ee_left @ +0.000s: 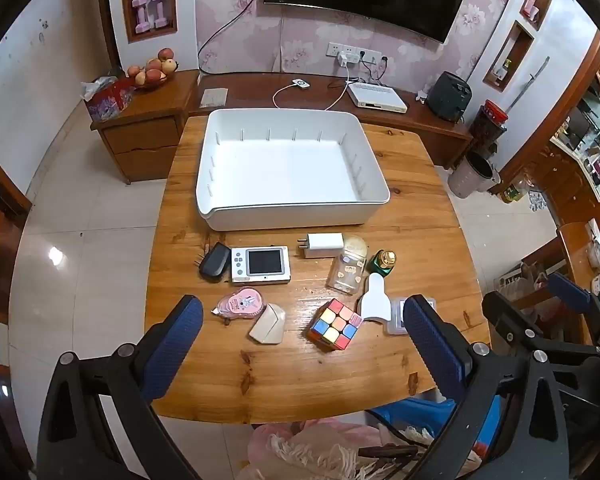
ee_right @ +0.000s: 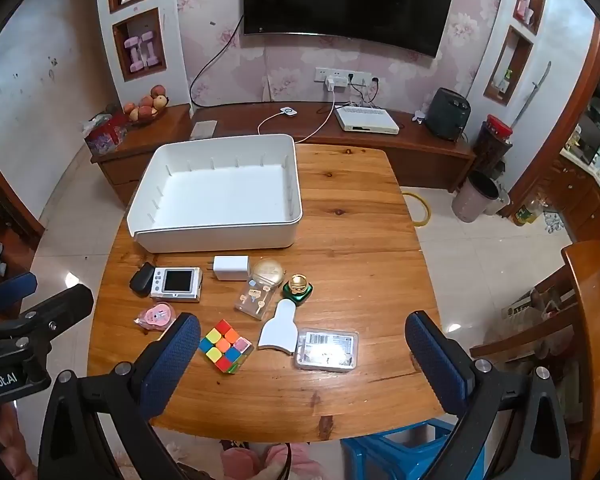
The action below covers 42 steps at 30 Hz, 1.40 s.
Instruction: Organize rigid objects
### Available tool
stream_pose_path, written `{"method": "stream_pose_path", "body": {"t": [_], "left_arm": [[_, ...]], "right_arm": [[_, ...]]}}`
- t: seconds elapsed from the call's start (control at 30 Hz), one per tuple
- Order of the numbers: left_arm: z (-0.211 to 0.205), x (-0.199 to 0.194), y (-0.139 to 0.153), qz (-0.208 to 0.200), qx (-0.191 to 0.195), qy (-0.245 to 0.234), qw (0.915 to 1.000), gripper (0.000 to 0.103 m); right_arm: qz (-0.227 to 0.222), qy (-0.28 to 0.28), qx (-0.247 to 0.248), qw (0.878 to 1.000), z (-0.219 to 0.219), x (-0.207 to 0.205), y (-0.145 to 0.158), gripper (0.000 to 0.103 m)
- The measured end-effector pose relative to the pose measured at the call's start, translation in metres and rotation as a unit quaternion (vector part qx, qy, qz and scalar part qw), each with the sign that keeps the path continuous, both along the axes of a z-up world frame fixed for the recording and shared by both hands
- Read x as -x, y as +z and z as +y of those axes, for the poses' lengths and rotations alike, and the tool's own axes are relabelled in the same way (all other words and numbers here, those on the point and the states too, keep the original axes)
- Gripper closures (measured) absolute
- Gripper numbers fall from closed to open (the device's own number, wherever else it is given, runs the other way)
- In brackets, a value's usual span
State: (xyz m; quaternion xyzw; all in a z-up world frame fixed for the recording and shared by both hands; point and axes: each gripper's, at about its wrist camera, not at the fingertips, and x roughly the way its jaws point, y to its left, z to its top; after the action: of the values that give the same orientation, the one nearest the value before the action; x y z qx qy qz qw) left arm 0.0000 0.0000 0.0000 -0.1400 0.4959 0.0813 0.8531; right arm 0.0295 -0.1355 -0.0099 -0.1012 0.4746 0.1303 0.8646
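Small items crowd the table (ee_left: 260, 380) before the white bin (ee_left: 292, 208).

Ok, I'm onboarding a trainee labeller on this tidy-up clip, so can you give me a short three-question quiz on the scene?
1. True or false: the white bin already holds some of the objects.
2. Multiple choice: what lies directly left of the handheld screen device? A) colour cube B) black case C) white charger
3. Short answer: are the left tongs and right tongs open or shut, and do they hold anything?

Key
1. False: the bin's floor is bare.
2. B: the black case touches the device's left edge; the colour cube and white charger sit further right.
3. Both open, holding nothing.
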Motion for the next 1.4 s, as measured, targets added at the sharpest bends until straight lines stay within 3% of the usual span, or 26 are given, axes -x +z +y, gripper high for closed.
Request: {"method": "stream_pose_path", "body": {"t": [0.63,1.4], "left_arm": [[-0.001,-0.004,-0.002,0.002,-0.002,0.002,1.0000,0.003],[-0.007,-0.008,-0.003,-0.010,-0.013,-0.013,0.9998,0.003]], "right_arm": [[0.016,-0.010,-0.002,1.000,-0.005,-0.011,-0.007,0.000],[0.006,0.000,0.003,1.000,0.000,-0.008,-0.009,0.000]]}}
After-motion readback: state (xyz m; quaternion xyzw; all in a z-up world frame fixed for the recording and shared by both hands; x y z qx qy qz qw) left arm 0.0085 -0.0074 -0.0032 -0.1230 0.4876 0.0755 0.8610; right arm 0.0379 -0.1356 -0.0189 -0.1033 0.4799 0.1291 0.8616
